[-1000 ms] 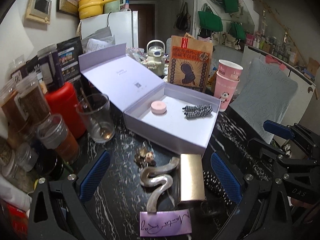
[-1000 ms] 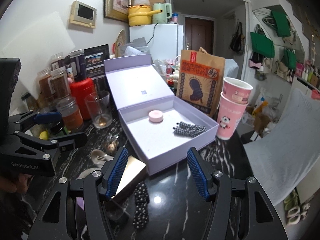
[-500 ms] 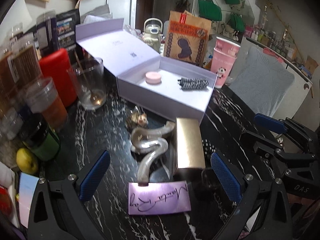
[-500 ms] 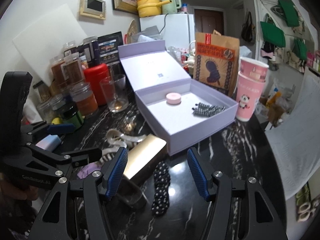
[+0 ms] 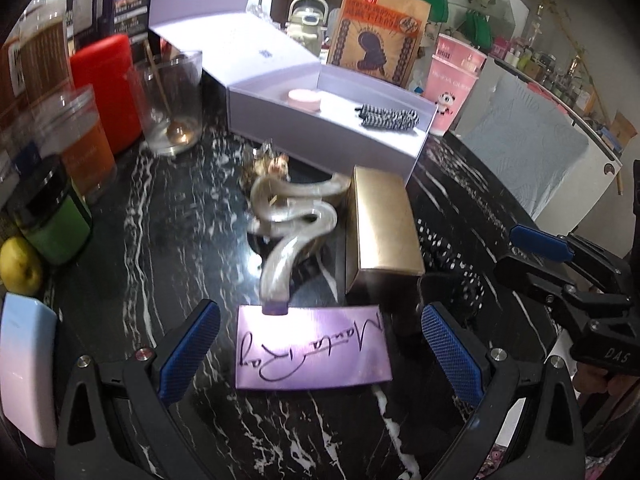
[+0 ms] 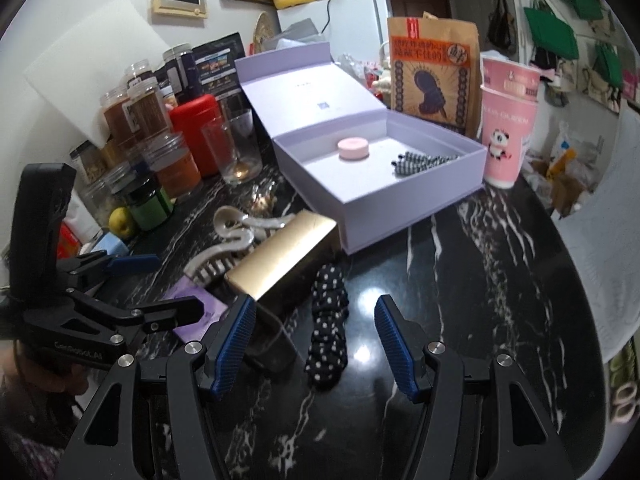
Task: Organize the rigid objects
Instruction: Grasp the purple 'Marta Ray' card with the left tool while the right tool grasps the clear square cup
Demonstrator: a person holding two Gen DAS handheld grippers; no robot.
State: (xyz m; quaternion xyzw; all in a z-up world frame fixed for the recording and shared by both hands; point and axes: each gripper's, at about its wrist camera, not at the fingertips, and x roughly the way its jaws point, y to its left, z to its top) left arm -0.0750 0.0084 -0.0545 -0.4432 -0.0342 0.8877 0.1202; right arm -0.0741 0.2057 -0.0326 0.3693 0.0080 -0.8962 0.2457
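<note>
An open lilac box (image 5: 328, 136) (image 6: 400, 208) holds a pink round tin (image 5: 305, 99) (image 6: 353, 148) and a striped hair tie (image 5: 386, 117) (image 6: 424, 160). In front of it on the black marble top lie a gold box (image 5: 382, 224) (image 6: 284, 256), a pearly wavy hair claw (image 5: 292, 216) (image 6: 232, 232), a purple card (image 5: 312, 348) (image 6: 196, 312) and a black dotted scrunchie (image 6: 328, 320). My left gripper (image 5: 316, 356) is open, just above the purple card. My right gripper (image 6: 316, 340) is open, around the scrunchie's near end.
Jars (image 6: 160, 152), a red canister (image 5: 106, 88) and a glass (image 5: 172, 100) line the left side. Pink cups (image 6: 506, 120) and a brown bag (image 6: 434, 76) stand behind the box. A lemon (image 5: 18, 266) and a pastel block (image 5: 26, 368) lie at the near left.
Both grippers have drawn back and down toward the near items. The purple card now lies between my left fingers and the scrunchie between my right fingers. Nothing was picked up.
</note>
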